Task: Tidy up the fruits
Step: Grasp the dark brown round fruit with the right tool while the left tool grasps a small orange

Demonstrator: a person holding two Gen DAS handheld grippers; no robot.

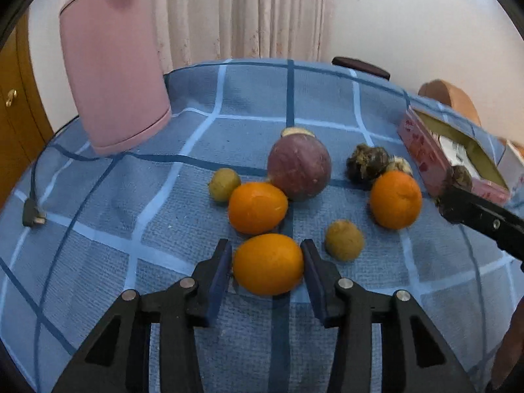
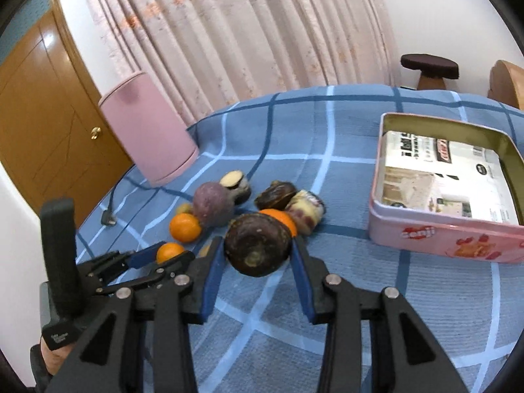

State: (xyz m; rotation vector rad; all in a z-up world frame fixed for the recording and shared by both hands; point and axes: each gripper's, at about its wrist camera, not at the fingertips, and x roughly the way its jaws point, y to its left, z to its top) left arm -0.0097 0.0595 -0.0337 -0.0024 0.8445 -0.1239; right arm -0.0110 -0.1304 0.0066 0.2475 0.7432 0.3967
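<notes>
An orange (image 1: pixel 268 263) sits between the left claw's (image 1: pixel 267 267) parted jaws, on the bench (image 1: pixel 98 245); the right claw (image 2: pixel 258 249) grips a dark fruit (image 2: pixel 257 245)

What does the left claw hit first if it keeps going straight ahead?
The left claw already straddles the nearest orange, so that comes first. Beyond it, a second orange lies on nearly the same line, then probably the purple fruit; depth is unclear.
</notes>
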